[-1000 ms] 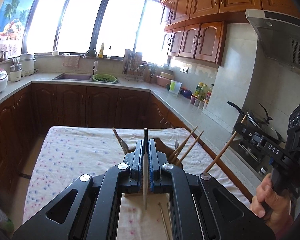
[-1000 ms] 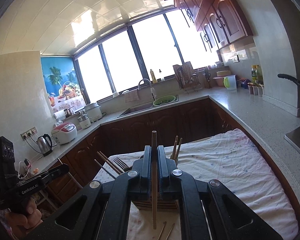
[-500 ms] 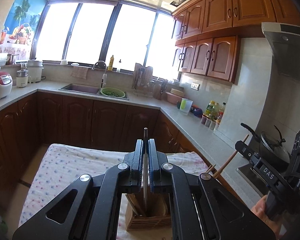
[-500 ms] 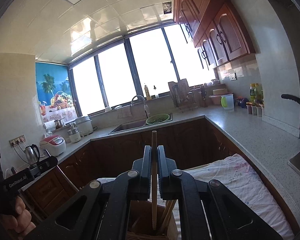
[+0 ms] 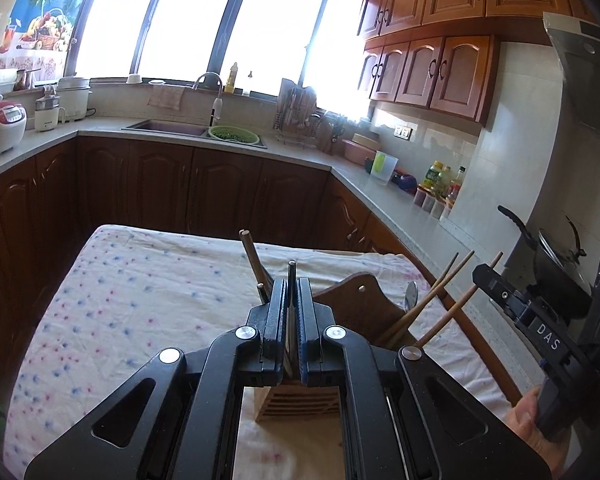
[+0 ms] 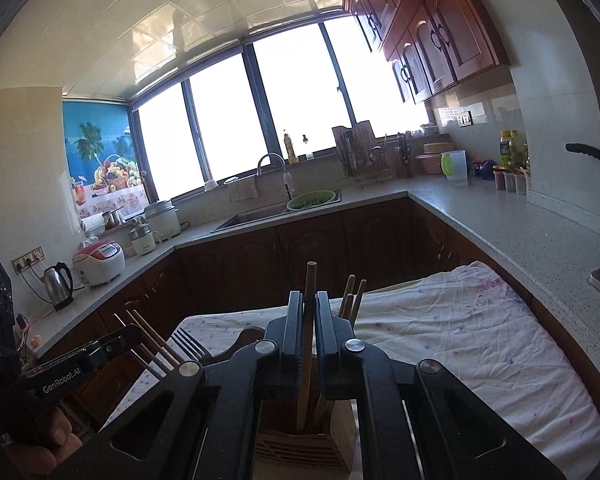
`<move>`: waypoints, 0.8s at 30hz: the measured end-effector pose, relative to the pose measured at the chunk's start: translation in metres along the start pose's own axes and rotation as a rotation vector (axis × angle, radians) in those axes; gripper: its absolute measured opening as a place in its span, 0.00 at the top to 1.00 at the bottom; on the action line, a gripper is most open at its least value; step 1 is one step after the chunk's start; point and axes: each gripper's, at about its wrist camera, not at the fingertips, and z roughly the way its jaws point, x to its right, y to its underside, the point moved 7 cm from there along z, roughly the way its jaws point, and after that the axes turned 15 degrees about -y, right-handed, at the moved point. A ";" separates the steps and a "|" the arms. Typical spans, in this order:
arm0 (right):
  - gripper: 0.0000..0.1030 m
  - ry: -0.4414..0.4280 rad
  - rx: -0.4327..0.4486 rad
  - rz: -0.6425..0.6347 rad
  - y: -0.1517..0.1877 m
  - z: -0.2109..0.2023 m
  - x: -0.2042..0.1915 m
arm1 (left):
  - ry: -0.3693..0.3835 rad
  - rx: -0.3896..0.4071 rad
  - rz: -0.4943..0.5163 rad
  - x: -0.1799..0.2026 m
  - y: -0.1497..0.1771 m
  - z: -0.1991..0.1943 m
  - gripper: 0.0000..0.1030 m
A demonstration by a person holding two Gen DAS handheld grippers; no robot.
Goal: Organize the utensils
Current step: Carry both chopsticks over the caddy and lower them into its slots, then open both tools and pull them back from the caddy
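Note:
My left gripper (image 5: 291, 298) is shut on a dark chopstick (image 5: 291, 276), held upright over the wooden utensil holder (image 5: 300, 402) on the cloth-covered table (image 5: 140, 300). My right gripper (image 6: 309, 312) is shut on a light wooden chopstick (image 6: 309, 280), its lower end inside the same holder (image 6: 300, 446). Other chopsticks (image 5: 432, 296) and a spoon lean in the holder's right compartment. A fork (image 6: 188, 342) and more chopsticks stand in the compartment on the left of the right wrist view. Each gripper shows in the other's view, the right one (image 5: 540, 320) and the left one (image 6: 72, 368).
Kitchen counters with dark wooden cabinets wrap around the table. A sink (image 5: 168, 127) with a green colander lies at the back. A pan on the stove (image 5: 548, 256) stands to the right. A rice cooker (image 6: 100, 262) and kettle stand on the left counter.
Both grippers lifted and then tilted back down over the holder. Both chopsticks now reach lower into it, the right one standing inside a compartment.

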 end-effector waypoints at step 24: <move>0.93 0.021 -0.037 0.050 0.014 -0.003 0.010 | 0.014 -0.026 0.015 -0.002 0.004 -0.002 0.96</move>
